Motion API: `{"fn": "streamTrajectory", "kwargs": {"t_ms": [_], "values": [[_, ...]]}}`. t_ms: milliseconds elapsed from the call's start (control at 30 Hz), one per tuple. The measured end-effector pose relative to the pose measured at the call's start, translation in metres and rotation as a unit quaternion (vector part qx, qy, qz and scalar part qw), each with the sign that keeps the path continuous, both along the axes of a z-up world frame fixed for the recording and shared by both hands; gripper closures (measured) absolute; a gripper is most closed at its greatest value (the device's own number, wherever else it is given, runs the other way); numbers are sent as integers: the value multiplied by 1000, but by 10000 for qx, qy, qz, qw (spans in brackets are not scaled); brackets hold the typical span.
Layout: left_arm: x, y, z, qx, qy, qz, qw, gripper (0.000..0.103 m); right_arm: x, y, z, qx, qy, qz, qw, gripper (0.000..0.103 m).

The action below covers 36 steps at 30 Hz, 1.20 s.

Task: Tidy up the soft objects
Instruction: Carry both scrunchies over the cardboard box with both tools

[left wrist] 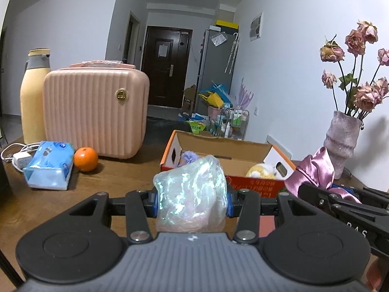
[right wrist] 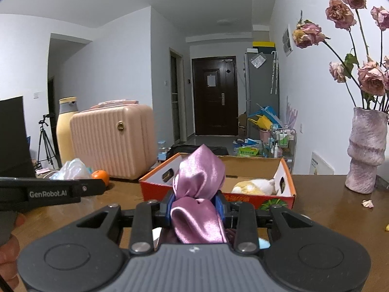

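My left gripper (left wrist: 192, 203) is shut on an iridescent translucent soft bag (left wrist: 192, 189), held above the table in front of the orange cardboard box (left wrist: 252, 185). My right gripper (right wrist: 195, 206) is shut on a pink satin cloth (right wrist: 199, 177), held just before the same box (right wrist: 243, 196). The box holds a yellow-white plush toy (left wrist: 261, 171), also in the right wrist view (right wrist: 252, 186), and a purple fluffy item (left wrist: 188, 158). The right gripper and its cloth (left wrist: 313, 172) show at the right of the left wrist view. The left gripper's arm (right wrist: 48, 192) shows at the left of the right wrist view.
On the brown table (left wrist: 116, 177) stand a pink ribbed case (left wrist: 94, 112), a yellow bottle (left wrist: 32, 99), a blue tissue pack (left wrist: 49, 165), an orange (left wrist: 85, 159), a white charger (left wrist: 20, 159) and a vase of dried roses (right wrist: 364, 150). A fallen petal (right wrist: 367, 203) lies near the vase.
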<state>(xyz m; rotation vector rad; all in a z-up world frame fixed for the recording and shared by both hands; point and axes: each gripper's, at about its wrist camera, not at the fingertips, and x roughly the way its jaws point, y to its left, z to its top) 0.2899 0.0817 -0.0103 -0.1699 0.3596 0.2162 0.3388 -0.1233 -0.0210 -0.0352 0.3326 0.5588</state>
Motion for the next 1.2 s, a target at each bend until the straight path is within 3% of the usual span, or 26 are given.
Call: {"fn": "streamTrajectory", "kwargs": {"t_ms": [433,1200], "values": [[50,-10,1,30,-48,-62,10000,57,44,-8,9,60,-56,-220,9997,71],[145,-7,-5,48,-50,-72,10000,57,134,6,-5,-242,33,-405,9989,71]]}}
